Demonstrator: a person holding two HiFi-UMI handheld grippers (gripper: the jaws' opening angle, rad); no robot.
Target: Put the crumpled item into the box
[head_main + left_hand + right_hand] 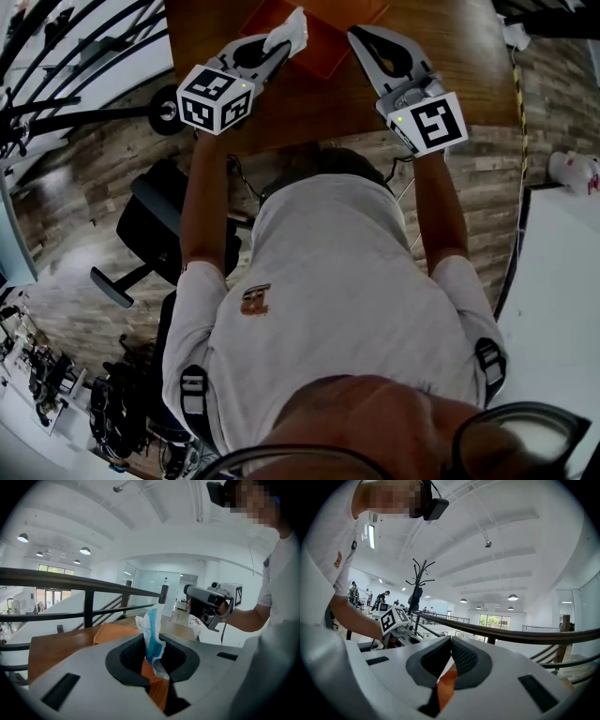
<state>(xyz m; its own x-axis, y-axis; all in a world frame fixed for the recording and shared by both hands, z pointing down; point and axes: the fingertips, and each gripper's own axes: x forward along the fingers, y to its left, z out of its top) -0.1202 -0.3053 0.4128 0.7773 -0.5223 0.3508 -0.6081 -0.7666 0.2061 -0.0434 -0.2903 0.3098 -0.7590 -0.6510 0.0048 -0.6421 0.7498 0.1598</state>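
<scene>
A crumpled white and blue item is pinched in my left gripper, which hangs over the left edge of the orange box on the wooden table. In the left gripper view the crumpled item sticks up between the jaws of the left gripper, with the orange box just beyond. My right gripper hovers at the box's right side, apart from the item. In its own view the right gripper is shut with nothing in it, orange showing below.
The person stands at the table's near edge. A black office chair is on the wood floor to the left, and a white table to the right. A dark railing runs behind the table. A coat stand stands far off.
</scene>
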